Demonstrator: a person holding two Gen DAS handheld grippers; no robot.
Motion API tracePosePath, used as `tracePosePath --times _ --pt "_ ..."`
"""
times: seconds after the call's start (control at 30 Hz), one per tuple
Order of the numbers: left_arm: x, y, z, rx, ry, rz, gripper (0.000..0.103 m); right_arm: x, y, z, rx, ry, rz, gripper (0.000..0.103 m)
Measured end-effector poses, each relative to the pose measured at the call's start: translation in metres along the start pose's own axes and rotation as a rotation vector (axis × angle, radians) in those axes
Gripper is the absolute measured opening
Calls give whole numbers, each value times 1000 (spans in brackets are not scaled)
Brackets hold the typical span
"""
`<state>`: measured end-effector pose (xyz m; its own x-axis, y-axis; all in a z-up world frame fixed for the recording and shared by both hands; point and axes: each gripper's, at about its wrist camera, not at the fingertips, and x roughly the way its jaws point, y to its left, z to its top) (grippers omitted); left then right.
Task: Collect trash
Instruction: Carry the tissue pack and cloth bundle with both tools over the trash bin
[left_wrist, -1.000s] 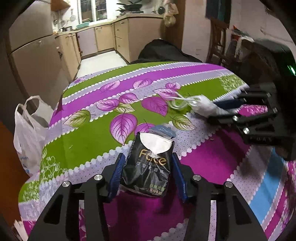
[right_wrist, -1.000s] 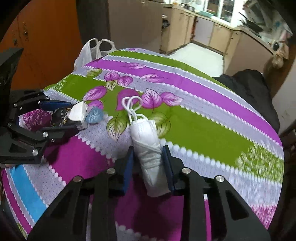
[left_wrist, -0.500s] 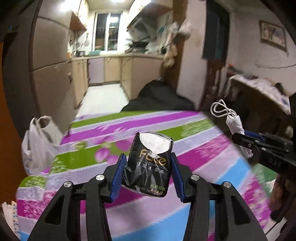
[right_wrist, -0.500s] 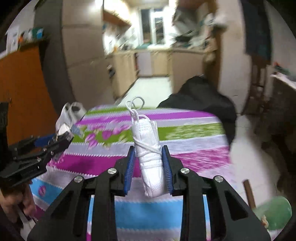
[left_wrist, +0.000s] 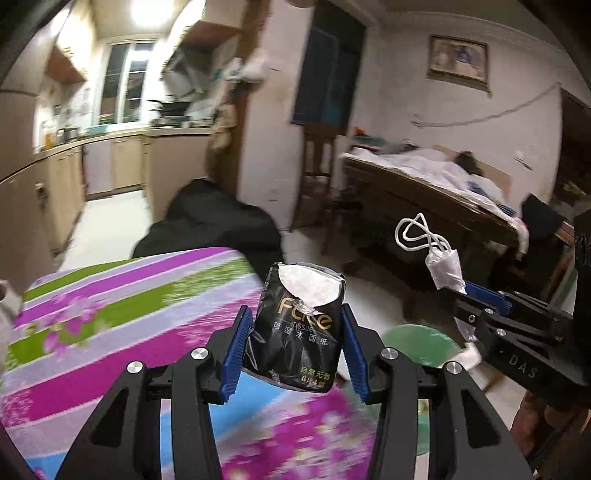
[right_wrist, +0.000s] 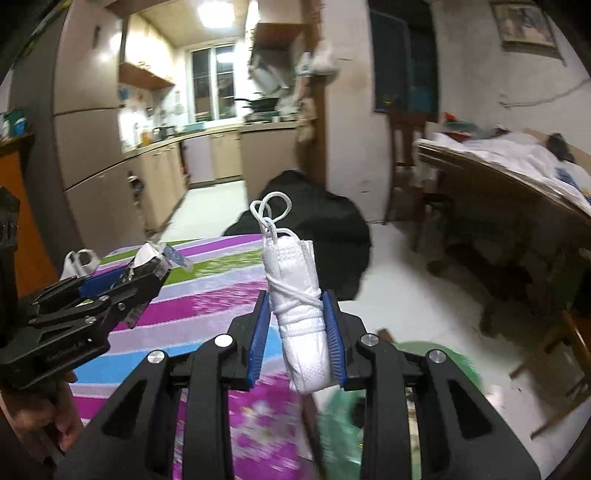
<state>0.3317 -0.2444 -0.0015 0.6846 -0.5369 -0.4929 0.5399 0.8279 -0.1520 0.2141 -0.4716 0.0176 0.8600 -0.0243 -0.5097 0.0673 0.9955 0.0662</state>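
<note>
Trash is held in both tools: the left gripper (left_wrist: 295, 350) clamps a black tissue packet (left_wrist: 301, 328) at frame centre, above the table's (left_wrist: 110, 332) striped floral cloth. The right gripper (right_wrist: 297, 338) pinches a rolled white face mask (right_wrist: 297, 314) bound by its cord, upright, with a green bin (right_wrist: 436, 356) at lower right.
</note>
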Motion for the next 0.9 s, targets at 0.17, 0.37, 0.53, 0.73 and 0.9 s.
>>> tracePosePath --times 0.17,0.37,0.53,0.73,0.9 --pt "31 -75 6 40 31 -87 49 -16 -56 -11 47 23 -91 28" --pt "74 -142 1 100 99 -140 49 -14 -111 -25 115 102 -145 28" --pt "110 -174 -6 122 166 -158 49 -5 -145 -36 160 174 -171 28" --pt "138 -171 -15 128 213 -159 49 -2 -158 -51 192 217 -179 28" --pt "147 -165 -18 137 229 -158 49 0 -164 -61 207 231 -173 28"
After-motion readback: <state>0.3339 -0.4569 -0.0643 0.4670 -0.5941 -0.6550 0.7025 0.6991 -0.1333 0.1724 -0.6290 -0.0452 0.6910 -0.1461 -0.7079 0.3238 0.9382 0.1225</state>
